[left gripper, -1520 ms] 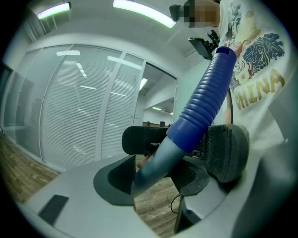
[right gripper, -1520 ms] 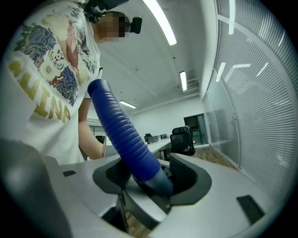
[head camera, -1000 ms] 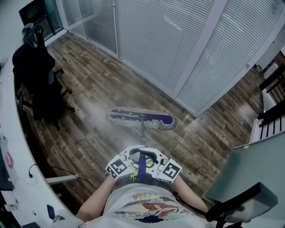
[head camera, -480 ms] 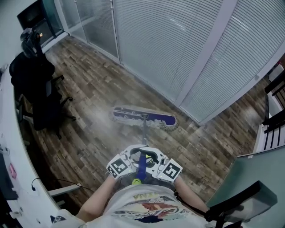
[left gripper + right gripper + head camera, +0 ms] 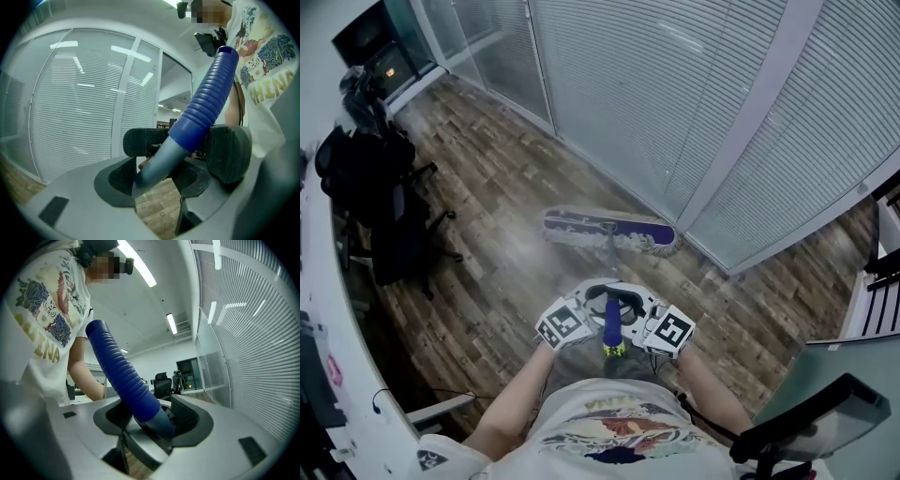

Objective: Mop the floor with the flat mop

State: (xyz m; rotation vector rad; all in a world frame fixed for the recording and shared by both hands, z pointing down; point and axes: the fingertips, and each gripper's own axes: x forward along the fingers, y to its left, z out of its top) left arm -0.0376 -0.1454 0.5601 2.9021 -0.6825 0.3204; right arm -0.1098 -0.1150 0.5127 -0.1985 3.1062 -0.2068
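**Two tongs, one pole: mop at work by the glass**

The left gripper (image 5: 153,178) and right gripper (image 5: 151,420) are facing each other, each pinching the handle (image 5: 610,262) where its blue sleeve (image 5: 206,103) ends. I'd say they are holding from opposite sides so the pole is not twisting under the push. The handle is slanting away to the mop head (image 5: 609,231), which is lying flat and crosswise on the wood floor (image 5: 487,206), close to the glass wall (image 5: 675,94). An office chair (image 5: 384,216) is standing well apart, leftward.

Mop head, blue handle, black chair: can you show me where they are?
mop head (image 5: 581,226), head view, on its purple pad.
blue handle (image 5: 206,101), left gripper view, on its ribbed grip.
black chair (image 5: 394,236), head view, on its backrest.
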